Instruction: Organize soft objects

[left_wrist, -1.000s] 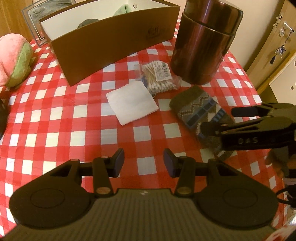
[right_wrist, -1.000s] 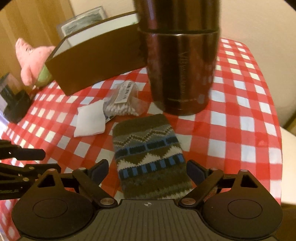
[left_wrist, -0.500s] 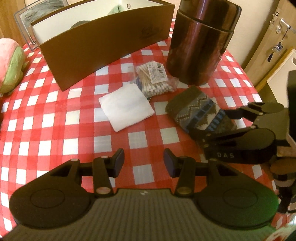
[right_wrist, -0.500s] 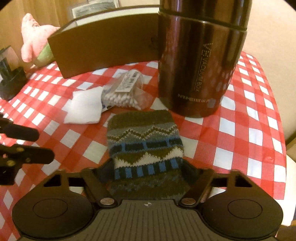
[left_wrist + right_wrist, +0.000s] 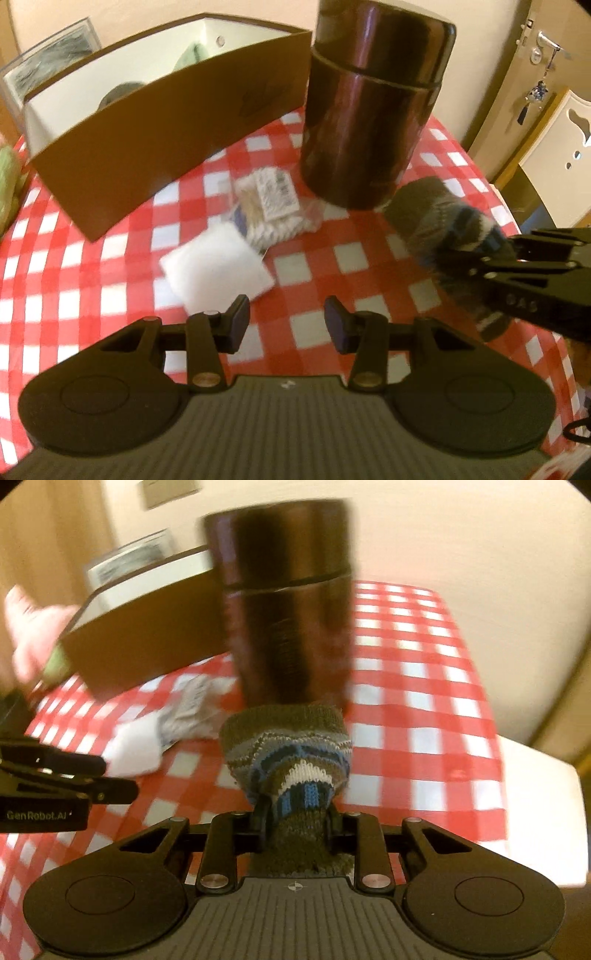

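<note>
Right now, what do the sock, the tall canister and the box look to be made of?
Sock: knitted yarn, matte; visible stitch ribs and woven zigzag bands. Canister: probably metal with a glossy dark brown coat; it shows sharp reflections, though lacquered plastic is possible. Box: stiff board or leatherette, matte brown outside, white inside; thin flat walls, blur leaves it open.

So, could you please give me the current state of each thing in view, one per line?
Knitted sock: pinched between the right tongs, which are closing on it.
Left tongs: open, nothing between them.
Brown box: open-topped, soft items inside.
Dark canister: upright, lid on.
White pad: lying flat on the checked cloth.
Cotton swab bag: lying beside the pad.
</note>
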Tool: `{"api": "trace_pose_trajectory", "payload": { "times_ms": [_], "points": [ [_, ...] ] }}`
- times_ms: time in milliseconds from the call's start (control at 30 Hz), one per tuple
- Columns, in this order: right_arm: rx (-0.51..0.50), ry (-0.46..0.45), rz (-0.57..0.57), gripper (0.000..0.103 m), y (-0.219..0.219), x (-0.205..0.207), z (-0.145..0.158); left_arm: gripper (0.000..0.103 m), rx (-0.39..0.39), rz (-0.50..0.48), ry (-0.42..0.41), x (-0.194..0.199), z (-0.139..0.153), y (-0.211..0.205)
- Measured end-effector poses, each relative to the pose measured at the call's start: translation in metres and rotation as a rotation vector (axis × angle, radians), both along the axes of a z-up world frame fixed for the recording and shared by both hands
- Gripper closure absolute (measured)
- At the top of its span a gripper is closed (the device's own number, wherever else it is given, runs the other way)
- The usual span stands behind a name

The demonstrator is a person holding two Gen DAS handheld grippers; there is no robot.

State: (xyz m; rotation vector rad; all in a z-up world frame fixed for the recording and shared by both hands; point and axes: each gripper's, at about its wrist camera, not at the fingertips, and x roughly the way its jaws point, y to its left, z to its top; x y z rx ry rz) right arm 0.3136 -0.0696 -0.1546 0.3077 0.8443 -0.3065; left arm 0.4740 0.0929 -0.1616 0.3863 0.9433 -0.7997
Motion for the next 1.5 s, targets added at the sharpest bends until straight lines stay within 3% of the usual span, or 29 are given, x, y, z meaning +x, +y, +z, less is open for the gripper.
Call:
{"api": "trace_pose_trajectory", "payload": {
  "times_ms": [300, 800, 967, 1033, 1100, 1500],
  "points": [
    [0.011, 0.011, -0.159, 0.076, -0.031, 0.001, 0.006, 0.059, -0.036, -0.017, -0.02, 0.023, 0.0, -0.038],
    [0.063, 0.014, -0.232, 0.076, -0.053, 0.012, -0.006, 0.059, -0.005, 0.008, -0.068, 0.051, -0.025, -0.066],
    [0.081, 0.023, -0.229, 0.076, -0.053, 0.011, -0.008, 0.076, -0.027, 0.006, -0.072, 0.053, -0.028, -0.063],
    [0.082, 0.024, -0.227, 0.076, -0.053, 0.01, -0.008, 0.095, -0.038, 0.005, -0.077, 0.052, -0.027, -0.062],
    [0.081, 0.022, -0.225, 0.076, -0.052, 0.01, -0.007, 0.1, -0.056, 0.009, -0.081, 0.052, -0.024, -0.059],
    [0.078, -0.019, -0.204, 0.075, -0.05, -0.001, 0.005, 0.103, -0.089, 0.02, -0.141, 0.032, 0.007, -0.043]
  ]
}}
